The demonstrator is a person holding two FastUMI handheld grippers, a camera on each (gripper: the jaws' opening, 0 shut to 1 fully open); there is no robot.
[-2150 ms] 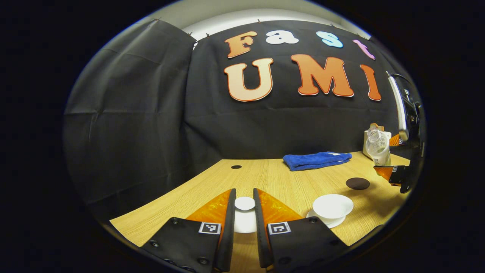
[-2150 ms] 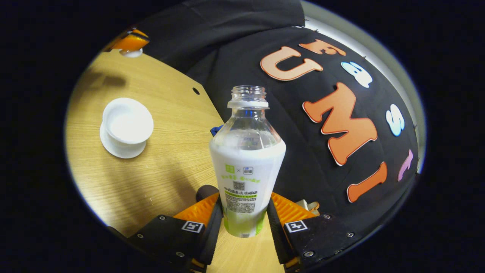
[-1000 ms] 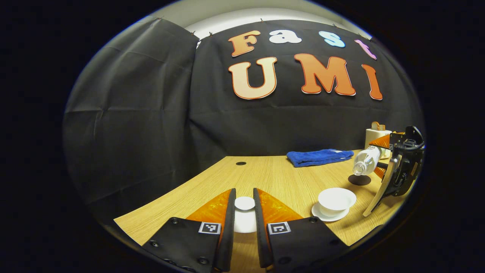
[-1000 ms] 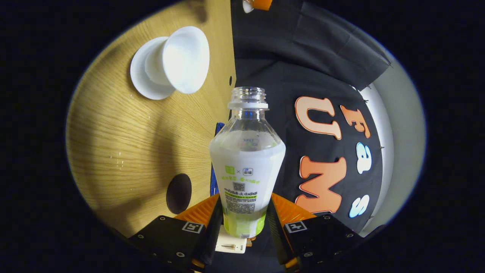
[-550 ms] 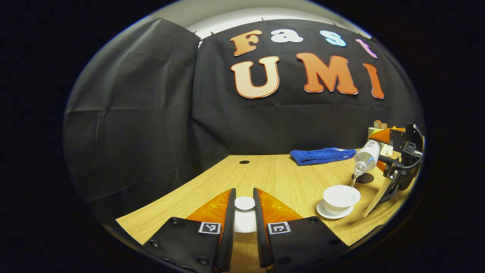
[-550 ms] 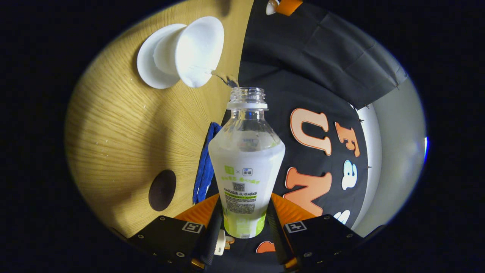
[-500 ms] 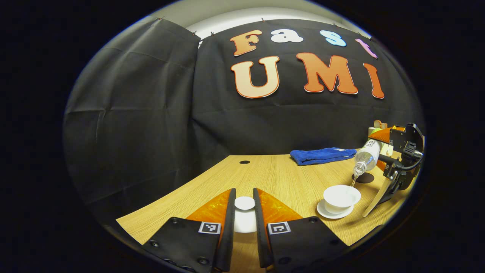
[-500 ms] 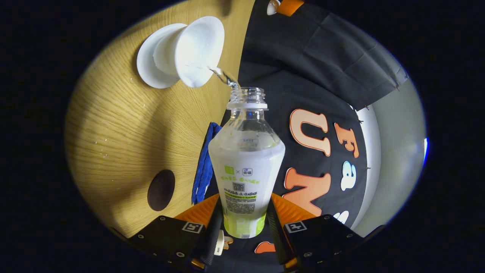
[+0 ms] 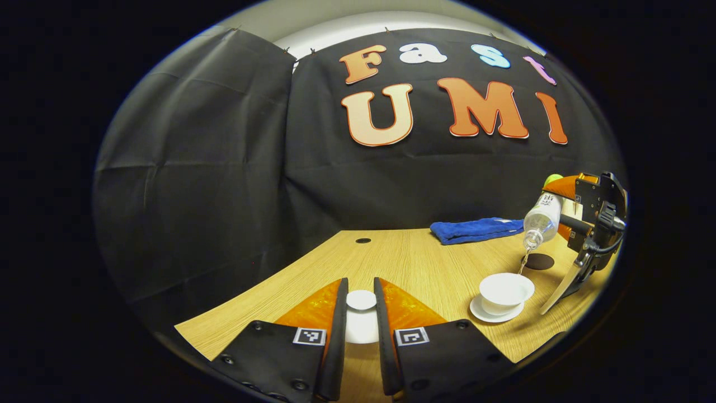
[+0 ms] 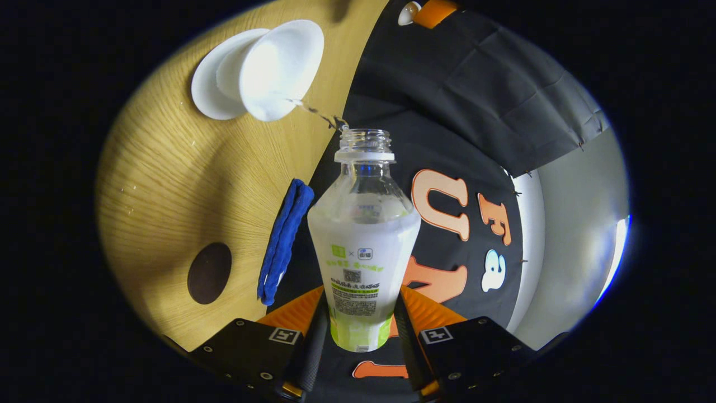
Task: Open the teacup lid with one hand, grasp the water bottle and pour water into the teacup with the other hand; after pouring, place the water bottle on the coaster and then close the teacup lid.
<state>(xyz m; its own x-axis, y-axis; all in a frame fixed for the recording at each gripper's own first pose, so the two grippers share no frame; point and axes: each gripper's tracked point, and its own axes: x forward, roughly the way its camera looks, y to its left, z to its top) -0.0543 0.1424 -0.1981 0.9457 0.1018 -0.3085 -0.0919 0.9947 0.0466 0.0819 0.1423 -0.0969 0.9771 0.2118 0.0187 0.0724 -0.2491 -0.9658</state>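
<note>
My left gripper (image 9: 361,305) is shut on the knob of the white teacup lid (image 9: 361,327), held low over the wooden table's near edge. To its right the open white teacup (image 9: 505,289) stands on its saucer (image 9: 488,315). My right gripper (image 10: 361,319) is shut on the clear water bottle (image 10: 363,240), uncapped and tipped steeply. A thin stream of water (image 10: 316,113) runs from its mouth into the teacup (image 10: 277,67). In the left gripper view the bottle (image 9: 540,219) hangs above and right of the cup, with the right gripper (image 9: 593,218) behind it.
A round dark coaster (image 9: 539,261) (image 10: 209,272) lies on the table just beyond the teacup. A folded blue towel (image 9: 475,229) (image 10: 282,240) rests near the back wall. A small dark hole (image 9: 363,240) marks the tabletop at the back.
The bottle has tipped from upright to steeply tilted over the teacup and water now pours from it. It rose slightly in the last half second. The left gripper stays still with the lid.
</note>
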